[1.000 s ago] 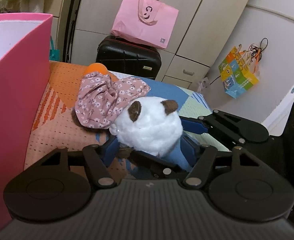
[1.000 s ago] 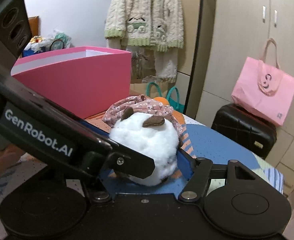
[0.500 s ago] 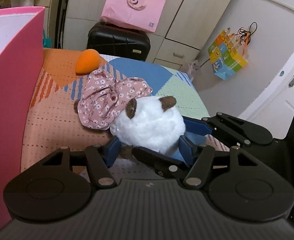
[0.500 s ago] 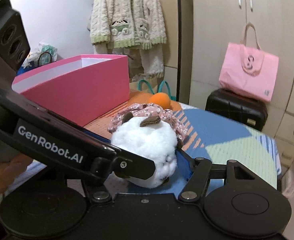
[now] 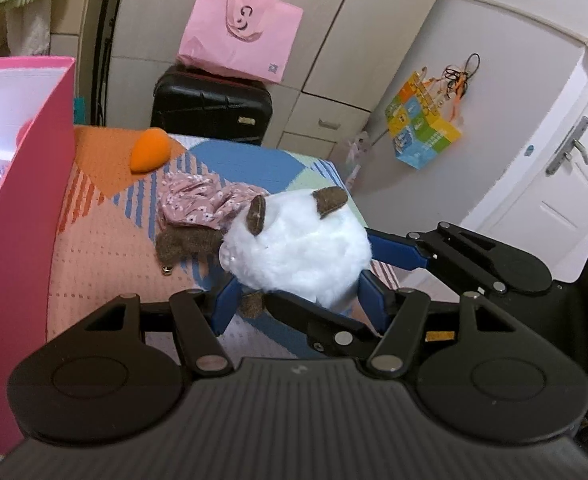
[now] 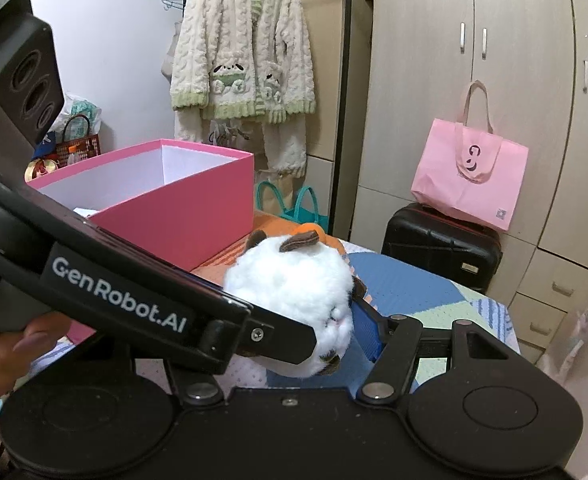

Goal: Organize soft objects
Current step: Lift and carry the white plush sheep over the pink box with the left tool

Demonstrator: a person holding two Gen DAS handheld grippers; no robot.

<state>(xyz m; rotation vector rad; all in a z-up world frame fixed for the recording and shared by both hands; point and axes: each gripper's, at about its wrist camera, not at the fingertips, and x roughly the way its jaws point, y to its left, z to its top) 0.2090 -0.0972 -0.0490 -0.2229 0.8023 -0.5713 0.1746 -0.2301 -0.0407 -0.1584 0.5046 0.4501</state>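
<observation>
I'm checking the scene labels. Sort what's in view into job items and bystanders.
Job: white plush toy, held by left gripper and right gripper; floral cloth; orange soft toy; pink box.
Bystanders: pink tote bag, black suitcase, hanging cardigan.

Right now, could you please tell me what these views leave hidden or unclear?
- Left wrist view: pink box interior, mostly cut off by the frame edge.
- Right wrist view: right claw, near finger hidden behind the left claw.
- Both views: plush toy underside, hidden by its own body.

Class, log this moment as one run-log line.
left gripper: shut on plush toy | right gripper: shut on plush toy | pink box: open
</observation>
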